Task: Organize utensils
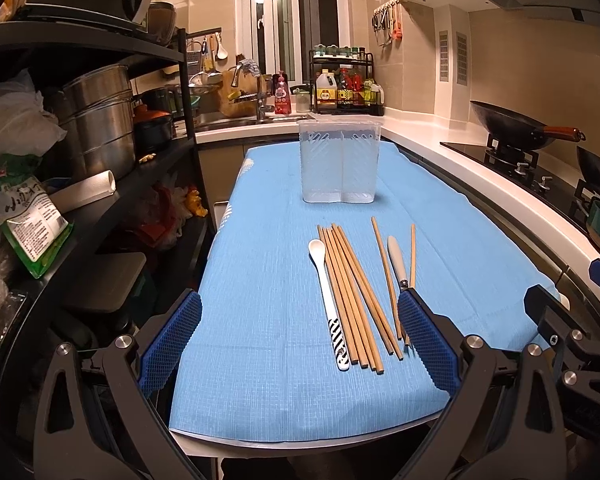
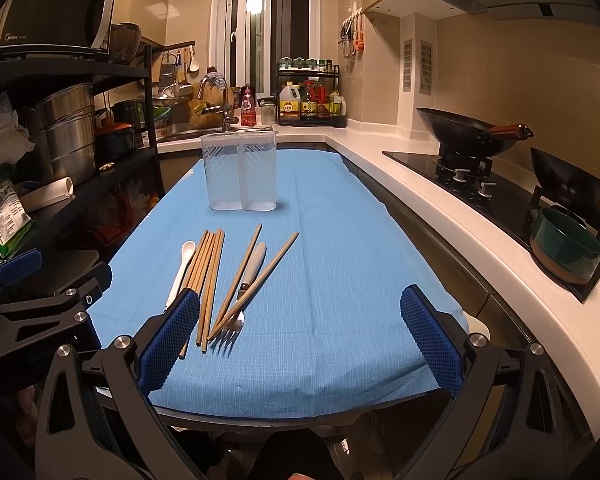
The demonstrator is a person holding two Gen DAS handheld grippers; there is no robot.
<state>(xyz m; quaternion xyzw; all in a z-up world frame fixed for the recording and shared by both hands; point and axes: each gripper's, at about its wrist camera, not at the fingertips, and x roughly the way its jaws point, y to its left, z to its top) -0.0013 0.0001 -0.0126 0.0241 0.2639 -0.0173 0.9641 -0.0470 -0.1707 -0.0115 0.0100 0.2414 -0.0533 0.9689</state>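
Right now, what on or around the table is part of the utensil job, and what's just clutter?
Job:
- holder, clear, two compartments
- chopsticks
- spoon
- fork
- left gripper and right gripper, both open

Clutter:
- wok
- green pot
- steel pots
- bottle rack

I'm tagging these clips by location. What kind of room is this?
A home kitchen, most likely: a wok sits on a gas hob, a sink tap stands at the back, and a rack of sauce bottles lines the counter.

Blue cloth (image 1: 260,280); white spoon (image 1: 327,292), black-striped handle.
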